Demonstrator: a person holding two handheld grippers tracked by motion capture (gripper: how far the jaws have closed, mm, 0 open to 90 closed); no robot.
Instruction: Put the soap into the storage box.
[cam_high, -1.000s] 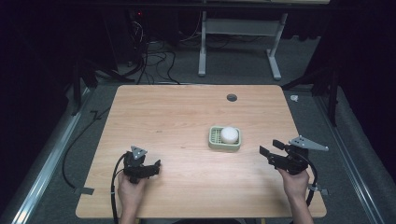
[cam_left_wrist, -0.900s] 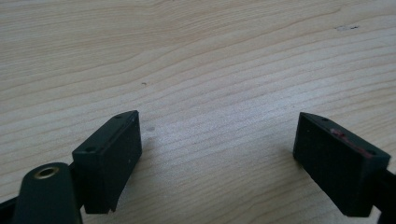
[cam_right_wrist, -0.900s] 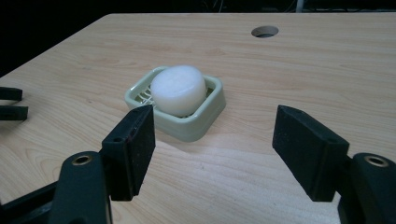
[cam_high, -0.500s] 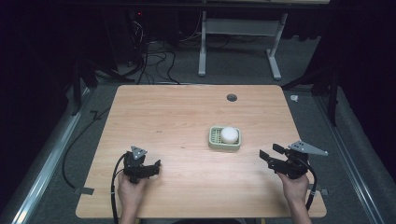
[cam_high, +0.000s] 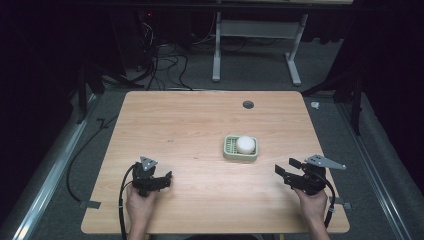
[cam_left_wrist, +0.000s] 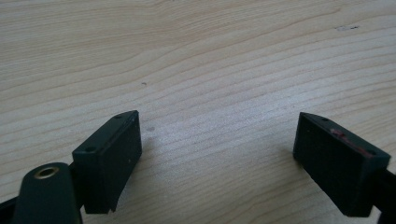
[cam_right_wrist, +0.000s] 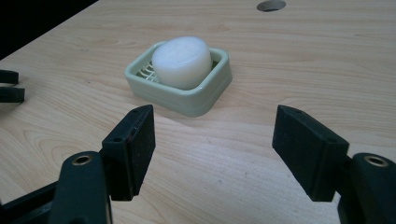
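Observation:
A round white bar of soap (cam_high: 245, 144) (cam_right_wrist: 182, 60) lies in a pale green soap dish (cam_high: 240, 156) (cam_right_wrist: 205, 102) right of the table's middle. My right gripper (cam_high: 284, 169) (cam_right_wrist: 215, 135) is held low over the wood to the right of the dish. It points at the dish, and its jaws stand apart with nothing between them. My left gripper (cam_high: 169, 177) (cam_left_wrist: 217, 144) rests near the front left, open over bare wood, well away from the dish. Its jaw tips (cam_right_wrist: 9, 86) show at the left edge of the right gripper view.
The wooden table (cam_high: 175, 125) has a round cable hole (cam_high: 248, 104) at the back right. Cables trail from both grippers over the front edge. Beyond the table are a dark floor, loose cables and a white desk frame (cam_high: 260, 45).
My right gripper has drifted slightly toward the table's front edge. The left gripper, the soap and the dish have stayed put.

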